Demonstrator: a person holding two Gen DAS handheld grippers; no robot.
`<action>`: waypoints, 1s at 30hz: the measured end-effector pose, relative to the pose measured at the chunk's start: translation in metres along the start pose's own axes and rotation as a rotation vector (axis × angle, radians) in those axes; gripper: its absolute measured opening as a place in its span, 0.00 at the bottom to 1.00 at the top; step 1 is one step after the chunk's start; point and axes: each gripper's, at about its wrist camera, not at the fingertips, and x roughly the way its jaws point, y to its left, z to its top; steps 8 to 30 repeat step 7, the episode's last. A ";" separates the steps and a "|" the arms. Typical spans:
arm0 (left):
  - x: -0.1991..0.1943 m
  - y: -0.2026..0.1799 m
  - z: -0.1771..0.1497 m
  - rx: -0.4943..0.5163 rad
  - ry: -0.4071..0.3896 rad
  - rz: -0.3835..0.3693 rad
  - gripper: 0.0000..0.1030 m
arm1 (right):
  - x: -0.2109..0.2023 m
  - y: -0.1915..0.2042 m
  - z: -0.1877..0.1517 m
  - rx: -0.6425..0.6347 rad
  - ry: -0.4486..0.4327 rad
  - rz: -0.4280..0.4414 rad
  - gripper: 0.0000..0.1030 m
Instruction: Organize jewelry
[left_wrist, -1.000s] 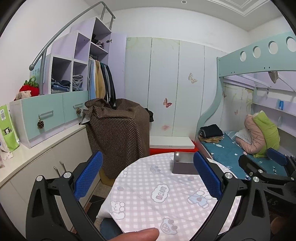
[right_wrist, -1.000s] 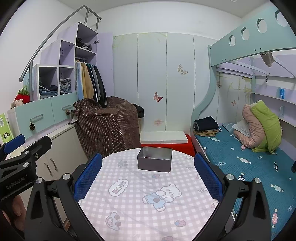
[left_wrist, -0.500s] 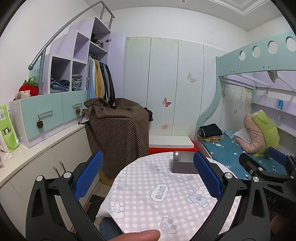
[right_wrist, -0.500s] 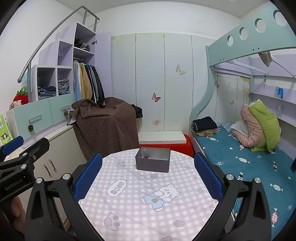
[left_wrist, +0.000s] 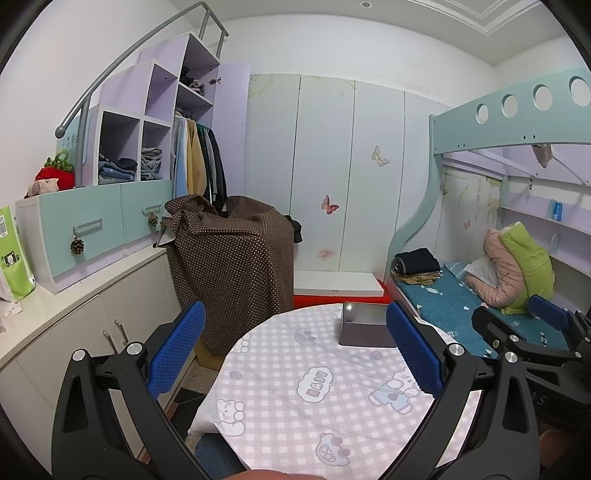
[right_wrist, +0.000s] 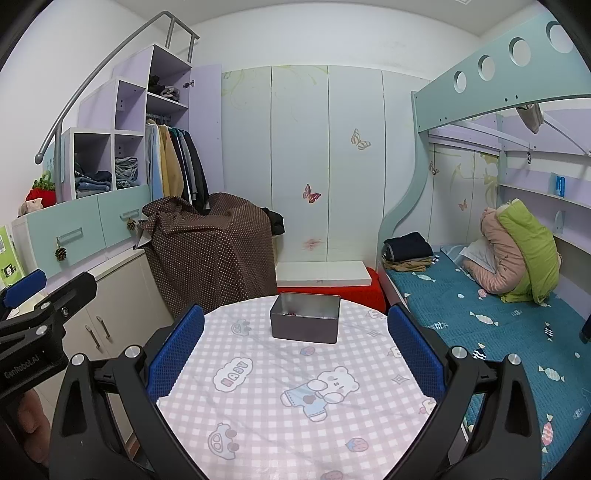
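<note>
A grey metal box (right_wrist: 305, 322) stands open at the far side of a round table with a pink checked cloth (right_wrist: 280, 384). Small reddish items lie on its floor (right_wrist: 291, 314); I cannot make out what they are. In the left wrist view the box (left_wrist: 364, 325) is partly hidden by my right blue pad. My left gripper (left_wrist: 293, 354) is open and empty, held above the table's near left part. My right gripper (right_wrist: 295, 354) is open and empty, above the near half of the table, short of the box.
A brown dotted cloth covers a bulky thing (right_wrist: 214, 254) behind the table. White cupboards with a counter (left_wrist: 74, 302) run along the left. A bunk bed with a teal sheet (right_wrist: 480, 317) stands on the right. A red and white step (right_wrist: 325, 277) lies behind the box.
Both grippers have risen and drawn back slightly, so the table and box sit lower in both views. Both stay open and empty.
</note>
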 end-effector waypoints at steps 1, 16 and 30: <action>0.000 -0.001 0.000 0.002 0.001 0.001 0.95 | 0.000 0.000 0.000 -0.001 0.001 -0.001 0.93; 0.000 -0.002 0.000 0.005 0.004 0.006 0.95 | 0.000 -0.001 0.000 -0.002 0.000 -0.001 0.93; 0.000 -0.002 0.000 0.005 0.004 0.006 0.95 | 0.000 -0.001 0.000 -0.002 0.000 -0.001 0.93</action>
